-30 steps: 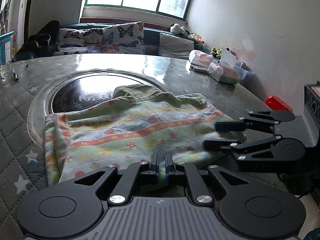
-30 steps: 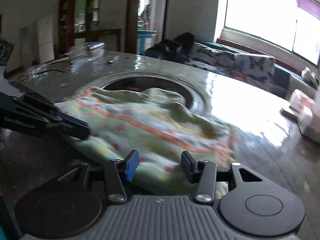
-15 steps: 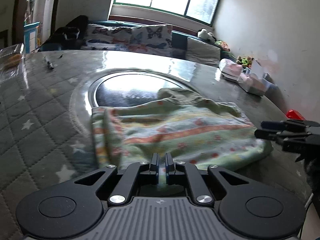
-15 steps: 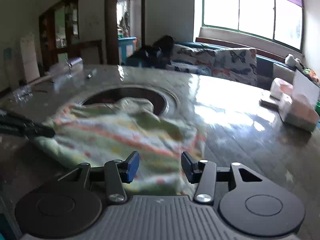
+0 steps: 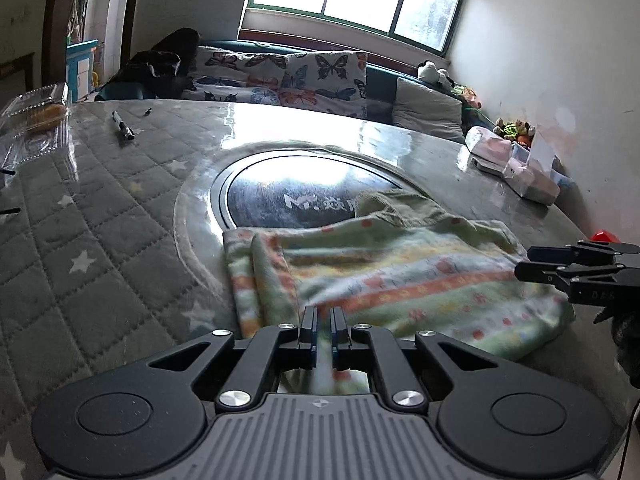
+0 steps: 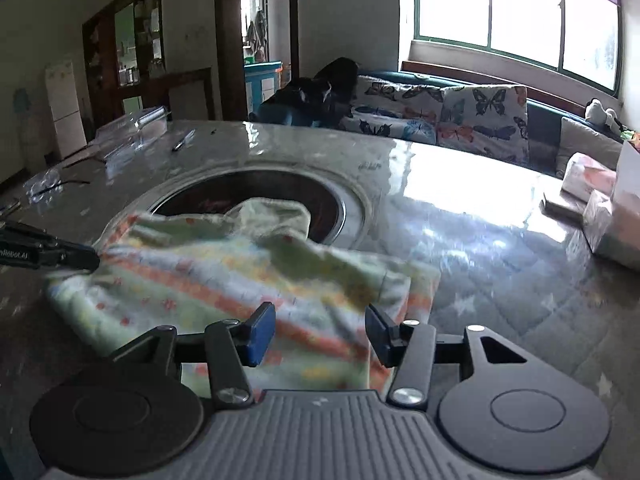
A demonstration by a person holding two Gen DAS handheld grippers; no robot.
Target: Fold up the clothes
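A pale green garment [image 5: 400,276] with orange stripes and red dots lies folded on the table, its far end over the round dark glass inset [image 5: 280,192]. My left gripper [image 5: 323,320] is shut on the garment's near edge, with cloth pinched between its pads. In the right wrist view the garment [image 6: 224,276] spreads under my right gripper [image 6: 320,332], whose jaws are opening; the cloth lies below them and the pads do not press it. The left gripper [image 6: 52,256] shows at the cloth's left corner there. The right gripper [image 5: 532,262] sits at the cloth's right edge.
The quilted grey table cover [image 5: 80,240] carries a pen [image 5: 123,126] and a clear plastic box [image 5: 36,120] at the far left. Tissue packs and boxes [image 5: 516,164] stand at the far right, near a small red thing [image 5: 604,236]. A sofa with butterfly cushions [image 5: 320,76] is behind.
The right gripper has drawn back from above the cloth to its right edge and its jaws stand a little wider. The left gripper has swung left, still pinching the near edge.
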